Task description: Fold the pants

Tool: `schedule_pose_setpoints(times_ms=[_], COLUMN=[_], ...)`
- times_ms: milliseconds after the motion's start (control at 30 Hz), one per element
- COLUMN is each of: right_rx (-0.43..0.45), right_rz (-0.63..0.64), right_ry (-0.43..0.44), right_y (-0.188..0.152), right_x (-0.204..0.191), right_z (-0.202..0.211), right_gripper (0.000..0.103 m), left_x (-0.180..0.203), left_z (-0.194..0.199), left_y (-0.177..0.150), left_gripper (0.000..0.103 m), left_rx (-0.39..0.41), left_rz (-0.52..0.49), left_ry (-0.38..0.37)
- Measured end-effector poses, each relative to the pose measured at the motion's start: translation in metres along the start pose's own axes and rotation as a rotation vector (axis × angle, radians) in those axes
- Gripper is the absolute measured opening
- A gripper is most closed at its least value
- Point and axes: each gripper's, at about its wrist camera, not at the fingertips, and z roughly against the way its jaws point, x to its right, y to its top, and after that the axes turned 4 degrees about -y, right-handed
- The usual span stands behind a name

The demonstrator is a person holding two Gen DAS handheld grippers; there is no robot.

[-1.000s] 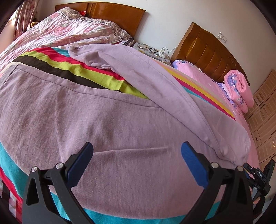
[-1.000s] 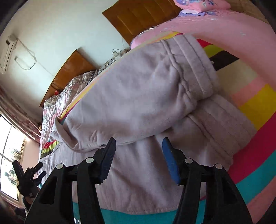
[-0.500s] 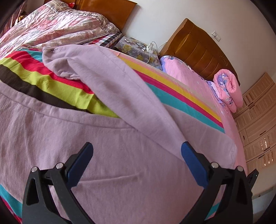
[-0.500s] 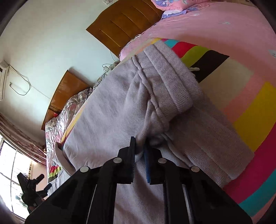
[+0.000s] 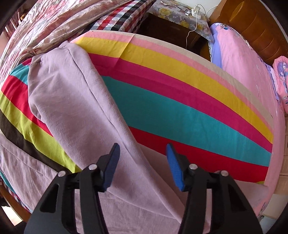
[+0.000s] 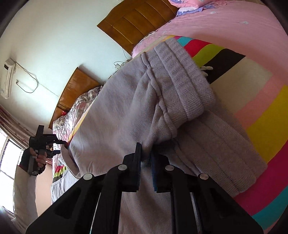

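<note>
Lilac pants point(image 5: 72, 100) lie on a striped blanket point(image 5: 180, 111) on the bed. One leg runs from its cuff at the upper left down between the blue pads of my left gripper point(image 5: 142, 162). Its jaws are closing, pointing down over the leg's right edge, and the pads do not press the cloth. In the right wrist view my right gripper point(image 6: 146, 156) is shut on a bunched fold of the pants point(image 6: 117, 108) just below the ribbed waistband point(image 6: 180, 81). The left gripper point(image 6: 61, 147) shows far off at the left, held by a hand.
A nightstand point(image 5: 172, 16) with cables and glasses stands between two beds with wooden headboards point(image 5: 252, 27). A floral quilt point(image 5: 45, 23) lies on the far bed. A pink sheet point(image 5: 239, 59) covers the near bed beyond the blanket. An air conditioner point(image 6: 7, 77) hangs on the wall.
My left gripper swept along the leg toward its cuff and tipped downward, and its jaws narrowed. My right gripper shut on the fold near the waistband and stays pinched there.
</note>
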Motion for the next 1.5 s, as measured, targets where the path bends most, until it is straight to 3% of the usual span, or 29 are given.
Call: schedule_pose_setpoints(times_ms=[67,100,133,200,367,467,533,600,700,767,867,967,1000,1033,1167,1233,1300,1500], right_rx=[-0.002,-0.003,-0.001,0.011,0.06,0.113,0.123,0.101,0.029,-0.01,-0.002,-0.002,-0.007,-0.007,0.003,0.012,0.029,0.128], right_rz=[0.003,0.002,0.001,0.006,0.084,0.14,0.166,0.174,0.124,0.086,0.052,0.057,0.06,0.055,0.025,0.025,0.04,0.201], right_ry=[0.005,0.005,0.006,0.001,0.003,0.042,0.053,0.024,-0.058,-0.108,-0.103,-0.114,-0.129,-0.129,-0.088,-0.088,-0.097,-0.054], right_y=[0.002,0.003,0.003,0.004,0.021,0.034,0.035,0.023,-0.005,-0.02,-0.027,-0.028,-0.029,-0.029,-0.036,-0.036,-0.031,-0.005], right_x=[0.003,0.003,0.003,0.002,-0.026,-0.048,-0.054,-0.047,-0.015,0.003,0.013,0.011,0.012,0.013,0.019,0.02,0.014,-0.041], right_z=[0.001,0.0,0.0,0.002,0.016,0.043,0.057,0.064,0.054,0.04,0.038,0.039,0.039,0.039,0.042,0.041,0.045,0.089], right_gripper=[0.013,0.013,0.013,0.012,0.01,0.01,0.009,0.009,0.009,0.009,0.01,0.013,0.017,0.025,0.03,0.025,0.011,0.009], left_x=[-0.014,-0.021,-0.028,-0.042,-0.075,-0.11,-0.138,-0.162,-0.194,-0.205,-0.201,-0.196,-0.197,-0.196,-0.201,-0.199,-0.195,-0.168], left_z=[-0.003,-0.003,-0.004,0.002,0.068,0.118,0.131,0.118,0.062,0.025,0.024,0.032,0.033,0.033,0.022,0.021,0.027,0.099], left_y=[0.0,0.0,-0.002,-0.013,-0.064,-0.125,-0.176,-0.223,-0.27,-0.277,-0.273,-0.271,-0.271,-0.272,-0.274,-0.272,-0.272,-0.265], left_gripper=[0.037,0.03,0.013,0.006,0.005,0.005,0.005,0.006,0.008,0.008,0.008,0.03,0.04,0.042,0.037,0.017,0.007,0.006], left_rx=[0.02,0.033,0.052,0.114,0.383,0.534,0.572,0.568,0.506,0.435,0.465,0.48,0.483,0.481,0.457,0.447,0.473,0.598], left_rz=[0.025,0.037,0.039,0.037,-0.02,-0.042,-0.033,-0.027,0.021,0.076,0.034,0.01,0.011,0.019,0.05,0.038,0.025,-0.089], left_ry=[-0.018,-0.026,-0.052,-0.107,-0.219,-0.289,-0.33,-0.36,-0.371,-0.404,-0.4,-0.414,-0.41,-0.417,-0.436,-0.437,-0.42,-0.372])
